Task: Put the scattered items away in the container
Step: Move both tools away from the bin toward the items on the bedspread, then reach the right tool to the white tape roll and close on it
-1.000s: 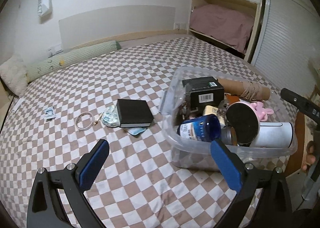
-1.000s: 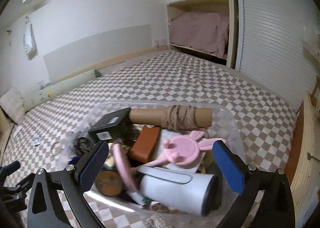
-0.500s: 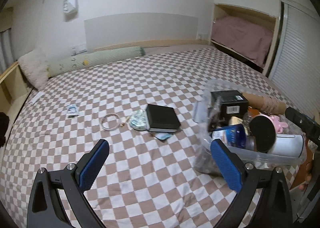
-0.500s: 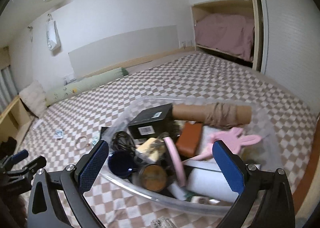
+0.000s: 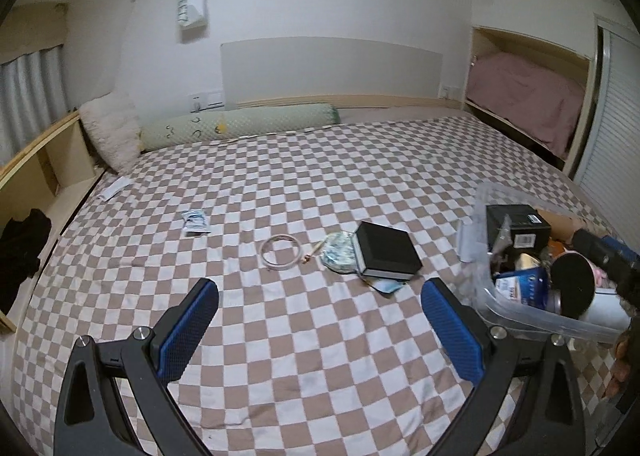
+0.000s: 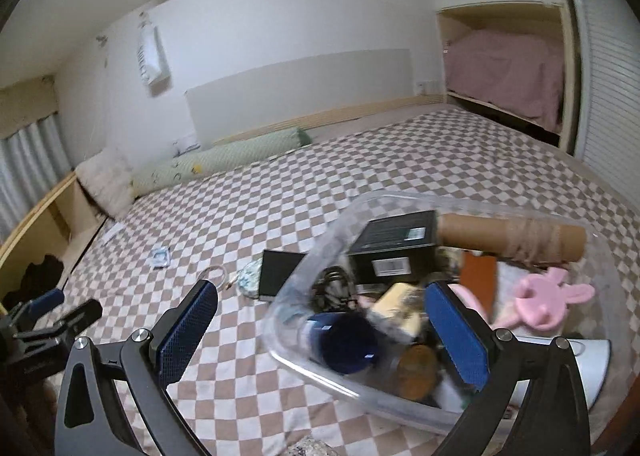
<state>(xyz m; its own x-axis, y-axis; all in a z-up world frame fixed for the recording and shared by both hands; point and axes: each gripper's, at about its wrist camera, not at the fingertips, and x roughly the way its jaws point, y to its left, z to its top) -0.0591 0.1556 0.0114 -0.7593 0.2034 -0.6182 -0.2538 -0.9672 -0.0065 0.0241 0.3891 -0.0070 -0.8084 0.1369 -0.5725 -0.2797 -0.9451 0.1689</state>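
Note:
A clear plastic bin (image 5: pixel 520 312) (image 6: pixel 316 252) sits on the checkered bed, full of items: a black box (image 6: pixel 394 246), a cardboard tube (image 6: pixel 512 242), a pink rabbit piece (image 6: pixel 548 298), a blue jar (image 5: pixel 520 288). Loose on the bed are a black box (image 5: pixel 386 250), a patterned pouch (image 5: pixel 338 252), a ring of tape (image 5: pixel 280 252) and a small packet (image 5: pixel 195 221). My left gripper (image 5: pixel 320 330) is open and empty above the bed, short of these items. My right gripper (image 6: pixel 320 332) is open and empty over the bin's near left edge.
A green bolster (image 5: pixel 240 126) and a white pillow (image 5: pixel 110 130) lie at the head of the bed. A wooden shelf (image 5: pixel 28 176) runs along the left. A closet with pink bedding (image 5: pixel 528 96) is at the back right.
Both grippers have swung left and pulled back. The left wrist view now centres on the loose items, and the bin has shifted to the right in both views.

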